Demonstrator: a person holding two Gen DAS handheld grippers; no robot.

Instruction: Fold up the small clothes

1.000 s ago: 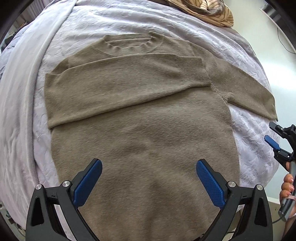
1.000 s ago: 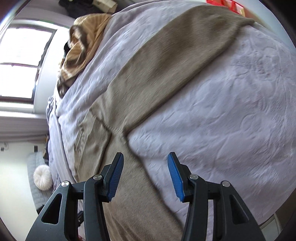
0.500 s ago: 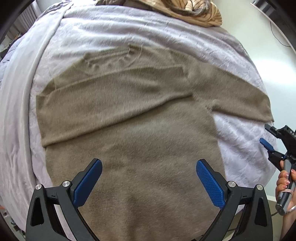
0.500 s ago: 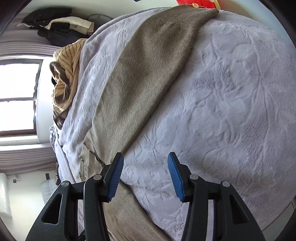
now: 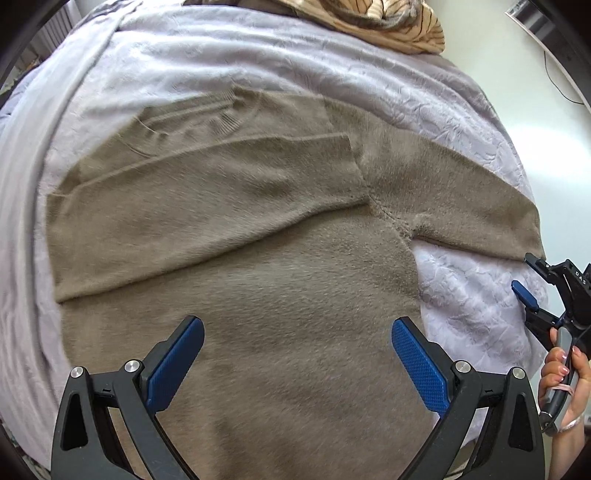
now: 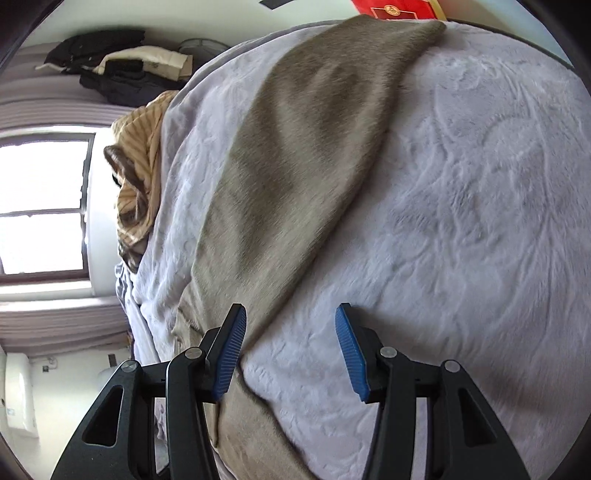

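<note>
A taupe knit sweater (image 5: 258,280) lies flat on the lavender bedspread (image 5: 258,62), collar at the far side. Its left sleeve (image 5: 192,206) is folded across the chest. Its right sleeve (image 5: 454,199) stretches out toward the bed's right edge and also shows in the right wrist view (image 6: 295,162). My left gripper (image 5: 295,354) is open and empty above the sweater's lower body. My right gripper (image 6: 290,347) is open and empty over the bedspread beside the right sleeve's underarm; it also shows in the left wrist view (image 5: 532,284) at the right edge.
A striped tan garment (image 5: 391,26) lies bunched at the far side of the bed, also in the right wrist view (image 6: 138,184). A window (image 6: 40,206) and a pile of dark clothes (image 6: 118,74) stand beyond the bed. The bed's right edge drops to a pale floor (image 5: 524,96).
Both grippers moved over the bed, still open. The left view drifted left and closer; the right gripper shifted along the right sleeve toward its cuff end.
</note>
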